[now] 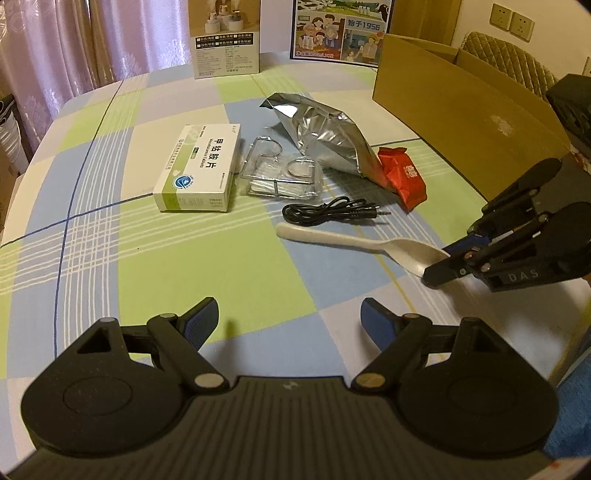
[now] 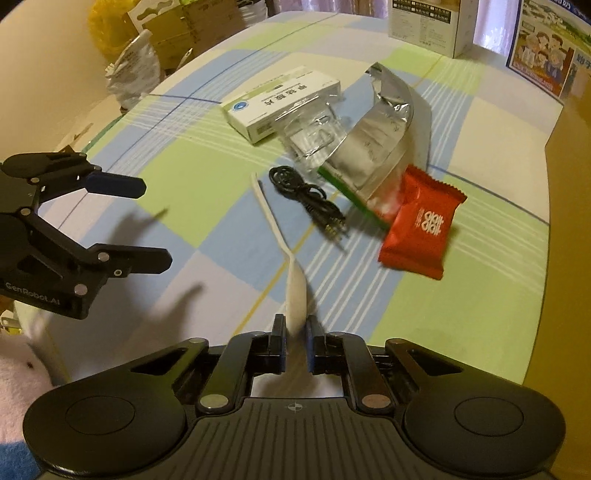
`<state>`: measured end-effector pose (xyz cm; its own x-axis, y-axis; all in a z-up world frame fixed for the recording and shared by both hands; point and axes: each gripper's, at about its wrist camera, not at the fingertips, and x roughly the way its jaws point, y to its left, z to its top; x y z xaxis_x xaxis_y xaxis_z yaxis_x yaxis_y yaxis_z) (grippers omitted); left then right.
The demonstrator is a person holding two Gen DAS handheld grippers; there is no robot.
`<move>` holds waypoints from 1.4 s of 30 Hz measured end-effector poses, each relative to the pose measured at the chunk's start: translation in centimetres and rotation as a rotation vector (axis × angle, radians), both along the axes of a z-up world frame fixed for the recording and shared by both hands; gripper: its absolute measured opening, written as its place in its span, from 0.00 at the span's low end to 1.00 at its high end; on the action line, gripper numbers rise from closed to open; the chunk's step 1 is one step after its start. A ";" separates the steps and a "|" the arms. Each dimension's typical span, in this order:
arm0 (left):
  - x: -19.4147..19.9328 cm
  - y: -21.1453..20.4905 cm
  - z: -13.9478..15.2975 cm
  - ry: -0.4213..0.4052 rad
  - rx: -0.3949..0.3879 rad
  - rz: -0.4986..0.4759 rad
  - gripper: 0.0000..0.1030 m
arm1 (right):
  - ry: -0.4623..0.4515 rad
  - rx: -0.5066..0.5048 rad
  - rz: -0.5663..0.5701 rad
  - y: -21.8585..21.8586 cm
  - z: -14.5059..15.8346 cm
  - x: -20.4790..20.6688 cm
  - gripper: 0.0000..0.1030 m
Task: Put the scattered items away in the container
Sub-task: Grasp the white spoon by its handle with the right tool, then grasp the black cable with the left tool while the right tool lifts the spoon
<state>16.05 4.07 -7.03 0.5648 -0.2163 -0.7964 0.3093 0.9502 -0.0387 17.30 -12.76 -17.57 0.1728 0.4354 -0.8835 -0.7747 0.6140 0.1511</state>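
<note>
A white plastic spoon (image 1: 354, 240) lies on the checked tablecloth, and my right gripper (image 2: 295, 323) is shut on its bowl end (image 2: 295, 295); the same gripper shows in the left wrist view (image 1: 448, 264). Beyond it lie a black cable (image 1: 328, 212), a red snack packet (image 1: 404, 177), a silver foil bag (image 1: 328, 134), a clear plastic tray (image 1: 282, 171) and a white medicine box (image 1: 199, 168). The brown cardboard box (image 1: 461, 118) stands at the right. My left gripper (image 1: 290, 319) is open and empty above bare cloth, nearer than the items.
Two printed cartons (image 1: 225, 37) (image 1: 340, 27) stand at the table's far edge. A padded chair (image 1: 506, 55) is behind the cardboard box. Bags and cardboard (image 2: 147, 44) sit off the table's left side in the right wrist view.
</note>
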 end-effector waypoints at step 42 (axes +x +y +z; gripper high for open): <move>5.1 -6.2 -0.6 -0.093 0.132 -0.350 0.55 | -0.242 0.141 -0.226 -2.8 5.7 1.8 0.05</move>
<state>21.15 -2.09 -7.64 0.5462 -0.3078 -0.7791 0.6123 0.7814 0.1204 19.08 -15.53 -11.89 0.4752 0.4770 -0.7394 -0.6457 0.7599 0.0753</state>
